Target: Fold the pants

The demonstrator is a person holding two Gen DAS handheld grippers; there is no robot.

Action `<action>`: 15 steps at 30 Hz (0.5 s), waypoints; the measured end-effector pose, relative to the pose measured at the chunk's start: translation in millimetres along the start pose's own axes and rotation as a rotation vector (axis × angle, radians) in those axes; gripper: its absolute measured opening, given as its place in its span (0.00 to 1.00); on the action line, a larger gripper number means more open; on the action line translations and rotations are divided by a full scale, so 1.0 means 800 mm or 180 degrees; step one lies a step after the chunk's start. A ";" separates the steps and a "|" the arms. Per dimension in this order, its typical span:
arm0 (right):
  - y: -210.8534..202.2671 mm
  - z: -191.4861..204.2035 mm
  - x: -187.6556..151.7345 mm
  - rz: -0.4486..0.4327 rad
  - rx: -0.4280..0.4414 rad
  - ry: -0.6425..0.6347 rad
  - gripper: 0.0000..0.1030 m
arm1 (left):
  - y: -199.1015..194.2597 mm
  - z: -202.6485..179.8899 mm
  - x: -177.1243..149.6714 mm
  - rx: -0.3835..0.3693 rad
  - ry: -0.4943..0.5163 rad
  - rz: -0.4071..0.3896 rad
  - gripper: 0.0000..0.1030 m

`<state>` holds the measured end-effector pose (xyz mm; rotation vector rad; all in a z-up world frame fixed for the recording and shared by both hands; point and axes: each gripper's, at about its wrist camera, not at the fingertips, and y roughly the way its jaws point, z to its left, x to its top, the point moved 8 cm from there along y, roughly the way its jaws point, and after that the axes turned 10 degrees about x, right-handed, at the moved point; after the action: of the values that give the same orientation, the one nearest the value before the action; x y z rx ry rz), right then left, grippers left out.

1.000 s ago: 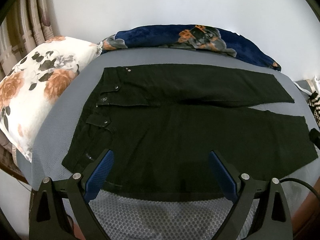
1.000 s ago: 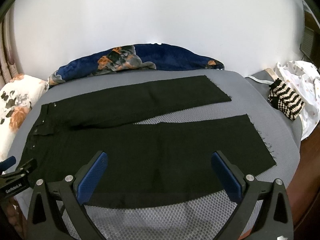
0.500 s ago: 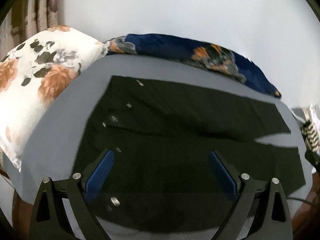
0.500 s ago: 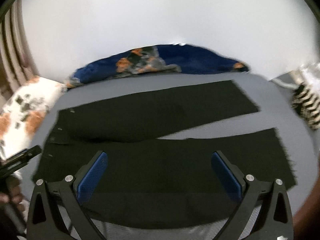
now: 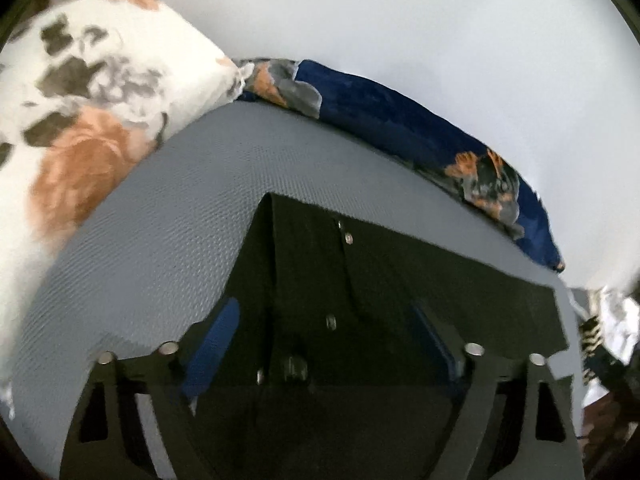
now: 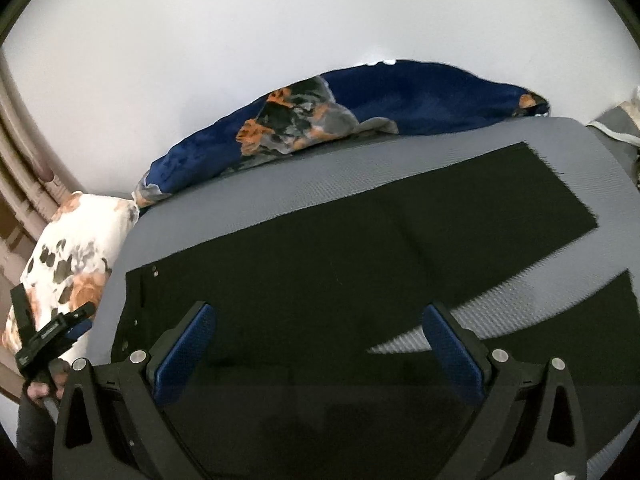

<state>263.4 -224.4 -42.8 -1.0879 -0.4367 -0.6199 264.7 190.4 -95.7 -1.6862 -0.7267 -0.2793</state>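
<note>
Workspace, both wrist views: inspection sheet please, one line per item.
Surface: grey mesh bed cover, bare around the pants.
Job's things: black pants spread flat, legs apart at the hems, unfolded.
Clutter: floral pillow at the waist end; blue blanket along the wall; striped item at the hem end.
Grippers: left gripper over the waistband, jaws just closing, nothing gripped; right gripper open over the near leg.
Cables: nothing seen.
Surroundings: white wall.

Plain white wall [image 6: 240,60] behind a grey-sheeted bed [image 5: 180,208]; curtain [image 6: 24,168] at left.
</note>
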 end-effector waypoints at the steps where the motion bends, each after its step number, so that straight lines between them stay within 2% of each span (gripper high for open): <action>1: 0.008 0.001 0.002 0.0034 -0.0002 -0.0002 1.00 | 0.012 0.003 0.007 -0.0066 -0.0025 0.0051 0.73; 3: 0.030 0.008 0.005 0.0124 0.0026 -0.0016 1.00 | 0.039 0.008 0.019 -0.0228 -0.0082 0.0191 0.67; 6: 0.053 0.014 0.006 0.0244 0.0061 -0.0025 1.00 | 0.073 0.016 0.034 -0.0466 -0.0192 0.0404 0.66; 11: 0.085 0.016 0.012 0.0342 0.0006 -0.0041 1.00 | 0.119 0.026 0.050 -0.0679 -0.0362 0.0694 0.64; 13: 0.096 0.015 0.016 0.0374 -0.0020 -0.0046 1.00 | 0.131 0.023 0.051 -0.0823 -0.0386 0.0816 0.53; 14: 0.101 0.015 0.018 0.0395 -0.0023 -0.0045 1.00 | 0.135 0.019 0.052 -0.0910 -0.0396 0.0896 0.39; 15: 0.107 0.014 0.020 0.0412 -0.0020 -0.0044 1.00 | 0.138 0.017 0.052 -0.0952 -0.0404 0.0944 0.31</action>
<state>331.2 -190.2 -86.5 -1.1175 -0.3731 -0.5000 360.6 206.8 -164.2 -2.0838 -0.5350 -0.0738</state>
